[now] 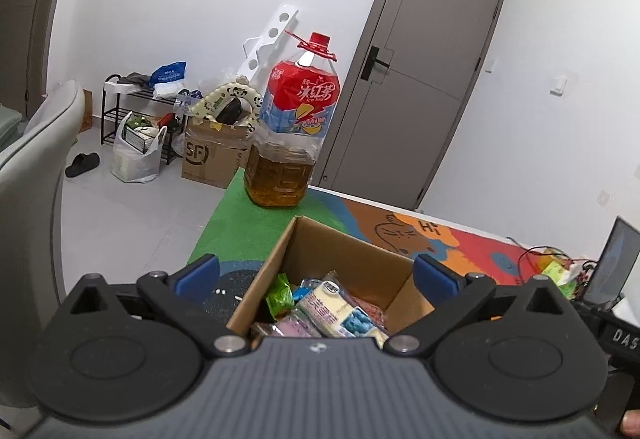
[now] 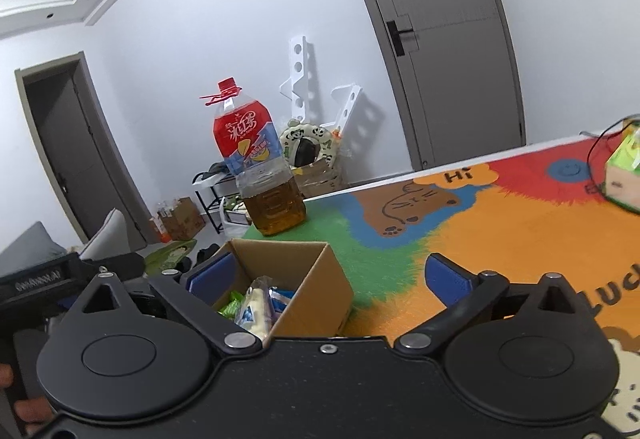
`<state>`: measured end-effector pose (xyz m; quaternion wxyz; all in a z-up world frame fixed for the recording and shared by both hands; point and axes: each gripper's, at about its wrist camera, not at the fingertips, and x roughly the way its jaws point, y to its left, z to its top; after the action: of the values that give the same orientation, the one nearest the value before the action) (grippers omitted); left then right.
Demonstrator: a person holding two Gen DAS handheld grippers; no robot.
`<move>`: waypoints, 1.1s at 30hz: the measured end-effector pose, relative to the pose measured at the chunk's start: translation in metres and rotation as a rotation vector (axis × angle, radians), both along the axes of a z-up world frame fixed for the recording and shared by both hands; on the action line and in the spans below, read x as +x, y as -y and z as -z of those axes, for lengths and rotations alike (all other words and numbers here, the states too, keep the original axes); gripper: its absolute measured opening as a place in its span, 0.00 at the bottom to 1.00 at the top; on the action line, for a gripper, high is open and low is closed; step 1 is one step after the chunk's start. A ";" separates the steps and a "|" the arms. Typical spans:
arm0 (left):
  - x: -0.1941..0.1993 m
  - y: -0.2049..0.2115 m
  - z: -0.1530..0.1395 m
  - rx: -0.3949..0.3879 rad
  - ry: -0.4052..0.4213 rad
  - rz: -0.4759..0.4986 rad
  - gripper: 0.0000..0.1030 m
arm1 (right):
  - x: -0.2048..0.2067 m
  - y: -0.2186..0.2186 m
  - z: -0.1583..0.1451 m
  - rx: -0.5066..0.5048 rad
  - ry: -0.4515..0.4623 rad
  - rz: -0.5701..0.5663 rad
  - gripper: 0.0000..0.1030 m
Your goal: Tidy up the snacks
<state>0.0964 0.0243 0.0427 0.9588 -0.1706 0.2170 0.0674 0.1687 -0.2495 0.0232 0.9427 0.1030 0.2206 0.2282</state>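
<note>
Snacks: assorted packets lay in an open cardboard box near the mat's near left corner; their lower parts were hidden by both grippers' housings, print too blurred to read. Left gripper and right gripper: jaws spread wide, holding nothing. Bottle beyond the box, labelled "ice tea". Mat lettering "Hi"; floor carton marked "SF".
</note>
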 end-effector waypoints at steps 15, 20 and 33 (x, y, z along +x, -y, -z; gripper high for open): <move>-0.053 0.012 -0.018 0.077 0.005 0.043 0.99 | -0.044 0.027 -0.017 -0.055 0.019 -0.004 1.00; -0.069 0.015 -0.018 0.109 -0.002 0.067 1.00 | -0.054 0.045 -0.019 -0.055 0.013 0.030 1.00; -0.110 0.021 -0.012 0.155 -0.036 0.117 1.00 | -0.092 0.067 -0.017 -0.073 -0.006 0.033 1.00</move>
<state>-0.0137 0.0034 0.0545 0.9673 -0.0816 0.2381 0.0311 0.0766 -0.3163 0.0403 0.9487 0.0730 0.2300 0.2042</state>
